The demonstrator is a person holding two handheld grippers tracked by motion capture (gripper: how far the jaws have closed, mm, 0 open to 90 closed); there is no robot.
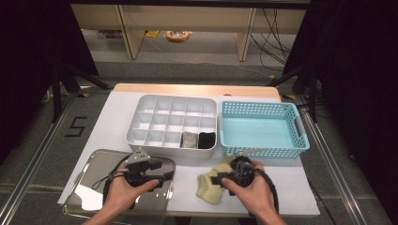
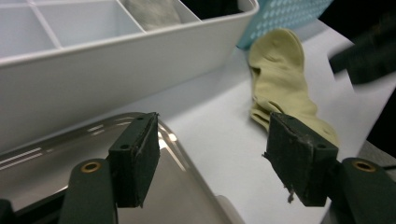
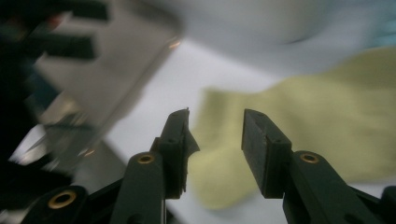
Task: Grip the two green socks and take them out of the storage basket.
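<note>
So far two of the divided organiser's (image 1: 171, 123) compartments are filled, both in its near row at the right end: a grey rolled sock (image 1: 189, 139) and a black one (image 1: 206, 139) beside it. The other cells look bare, so I judge the sorting to be at an early stage, with the pale yellow sock (image 1: 210, 184) next in line.

Going left to right on the white counter (image 1: 117, 117): a polished metal tray (image 1: 89, 187) with rounded corners lies at the near left, mirror-bright and reflecting the left gripper (image 2: 212, 156) that hovers over its right edge. Its jaws stand wide apart with nothing between them, their dark foam pads frayed at the edges. Behind sits the organiser, smooth white moulded plastic with thin partition walls. The yellow sock lies loose and crumpled on the counter just in front of the organiser's right end, soft ribbed knit, seemingly folded double. The right gripper (image 3: 215, 154) hangs right over it, jaws parted to a moderate gap and holding nothing; the cloth shows below the gap, not pinched. At far right a turquoise basket (image 1: 263, 127) of perforated plastic stands with nothing visible in it, touching or nearly touching the organiser
</note>
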